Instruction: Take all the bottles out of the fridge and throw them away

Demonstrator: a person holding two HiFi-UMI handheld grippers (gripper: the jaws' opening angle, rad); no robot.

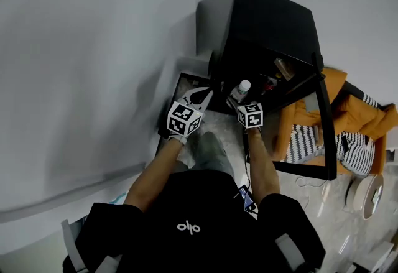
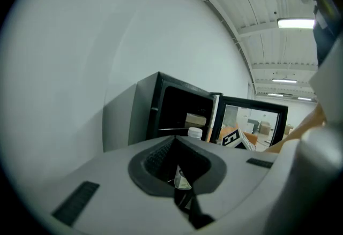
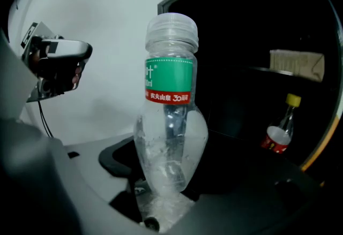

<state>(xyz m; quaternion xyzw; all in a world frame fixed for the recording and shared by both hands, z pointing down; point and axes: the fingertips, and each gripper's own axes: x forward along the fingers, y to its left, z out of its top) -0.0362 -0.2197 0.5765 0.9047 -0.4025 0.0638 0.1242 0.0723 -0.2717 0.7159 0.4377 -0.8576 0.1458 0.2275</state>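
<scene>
Dark fridge (image 3: pixel 236 25), yellow-capped bottle (image 3: pixel 280 131), base seemingly hidden

Here's the right gripper (image 3: pixel 161 196), jaws squeezed onto the crumpled base of a clear plastic bottle (image 3: pixel 170 121), and that bottle stands upright, dead centre. Clear ribbed cap on top, a green label with a red band below it, the lower body dented and cloudy. Behind the bottle and to its right, the black fridge (image 3: pixel 236 41) gapes open, dark inside. Right of the bottle, level with its label, a shelf (image 3: pixel 262 70) carries a pale box (image 3: pixel 297 65). Lower right of the bottle, a second bottle (image 3: pixel 280 129) leans, yellow cap, red label. Left of the bottle, the left gripper (image 3: pixel 59 62) hangs before a white wall (image 3: pixel 107 20).
</scene>
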